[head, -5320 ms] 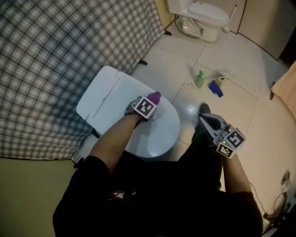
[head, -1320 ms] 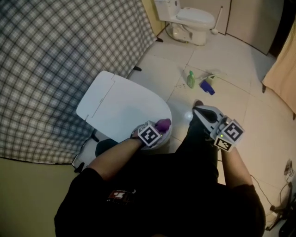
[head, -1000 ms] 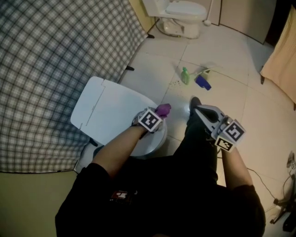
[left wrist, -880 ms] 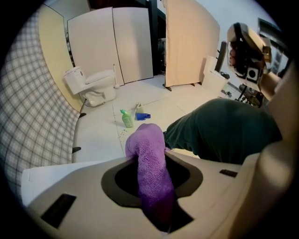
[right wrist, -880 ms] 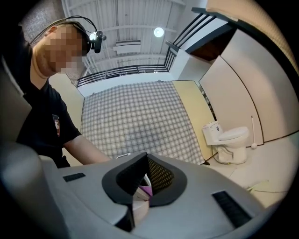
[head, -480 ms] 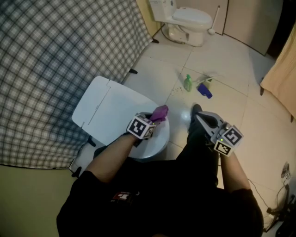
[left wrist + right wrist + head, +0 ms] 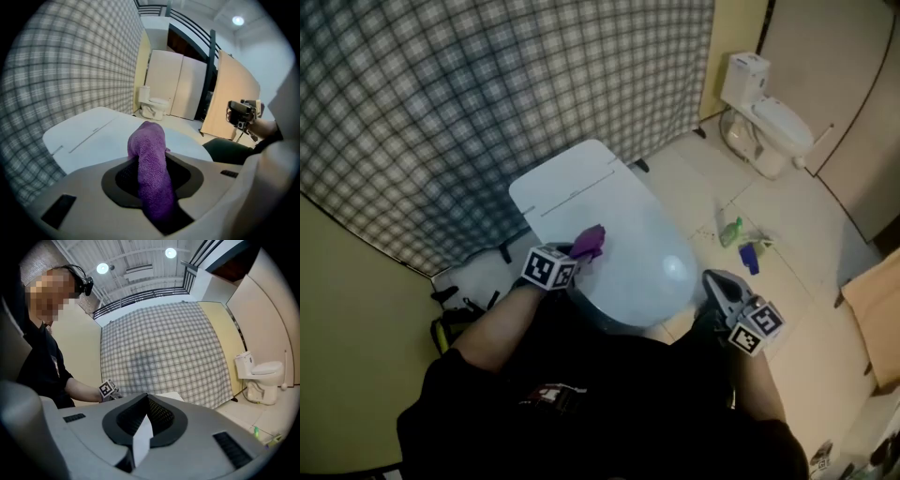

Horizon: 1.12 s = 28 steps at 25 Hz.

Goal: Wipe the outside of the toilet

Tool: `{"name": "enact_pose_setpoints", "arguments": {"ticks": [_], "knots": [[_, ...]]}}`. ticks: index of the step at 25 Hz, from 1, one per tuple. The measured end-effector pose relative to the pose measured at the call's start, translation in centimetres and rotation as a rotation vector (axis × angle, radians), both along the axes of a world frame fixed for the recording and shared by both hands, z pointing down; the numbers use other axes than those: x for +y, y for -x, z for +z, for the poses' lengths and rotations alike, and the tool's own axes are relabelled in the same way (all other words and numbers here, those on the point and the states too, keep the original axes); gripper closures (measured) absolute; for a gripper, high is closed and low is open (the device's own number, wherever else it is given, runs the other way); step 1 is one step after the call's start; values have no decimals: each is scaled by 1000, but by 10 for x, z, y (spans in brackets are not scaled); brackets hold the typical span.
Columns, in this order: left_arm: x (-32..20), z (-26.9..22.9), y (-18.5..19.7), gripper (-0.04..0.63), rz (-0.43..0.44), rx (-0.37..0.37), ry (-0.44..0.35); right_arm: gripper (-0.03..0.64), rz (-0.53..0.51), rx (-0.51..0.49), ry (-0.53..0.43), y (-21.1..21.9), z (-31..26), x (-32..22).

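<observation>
A white toilet [image 7: 619, 220] with its lid down stands in front of me in the head view. My left gripper [image 7: 579, 253] is shut on a purple cloth [image 7: 589, 241] that rests on the near left side of the lid. In the left gripper view the purple cloth [image 7: 151, 173] stands up between the jaws, with the toilet lid [image 7: 89, 136] beyond it. My right gripper [image 7: 714, 280] hangs off to the right of the bowl, over the floor, shut with nothing in it. In its own view the right gripper [image 7: 140, 439] points at the plaid curtain.
A plaid curtain [image 7: 487, 94] hangs behind the toilet. A second toilet [image 7: 764, 117] stands at the far right. A green bottle [image 7: 731, 232] and a blue item [image 7: 751, 256] lie on the tiled floor [image 7: 825, 319]. Dark clutter [image 7: 455, 314] sits left of the toilet base.
The head view has swung round the toilet. My left gripper has carried the purple cloth from the bowl's front rim to the lid's near left side. The right gripper stays shut beside my leg.
</observation>
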State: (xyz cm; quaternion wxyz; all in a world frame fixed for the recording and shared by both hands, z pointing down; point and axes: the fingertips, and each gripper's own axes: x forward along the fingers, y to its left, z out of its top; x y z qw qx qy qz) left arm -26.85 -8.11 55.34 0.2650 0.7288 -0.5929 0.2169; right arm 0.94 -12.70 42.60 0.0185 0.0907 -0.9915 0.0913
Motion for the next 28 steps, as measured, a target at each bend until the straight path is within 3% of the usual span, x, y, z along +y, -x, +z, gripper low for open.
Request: {"name": "enact_pose_setpoints", "arguments": {"ticks": [7, 11, 15, 18, 23, 28], "knots": [[30, 18, 172, 471, -275, -129, 23, 607, -88, 65, -27, 60, -8, 3], [34, 25, 258, 471, -400, -118, 15, 607, -101, 117, -22, 83, -5, 3], [31, 38, 332, 471, -472, -107, -11, 607, -87, 134, 4, 103, 0, -3], [19, 54, 356, 471, -500, -64, -37, 607, -65, 170, 21, 103, -1, -10], [-1, 69, 388, 471, -505, -79, -33, 607, -44, 216, 22, 111, 3, -23], [-11, 88, 373, 472, -458, -114, 10, 607, -34, 235, 36, 113, 8, -29]]}}
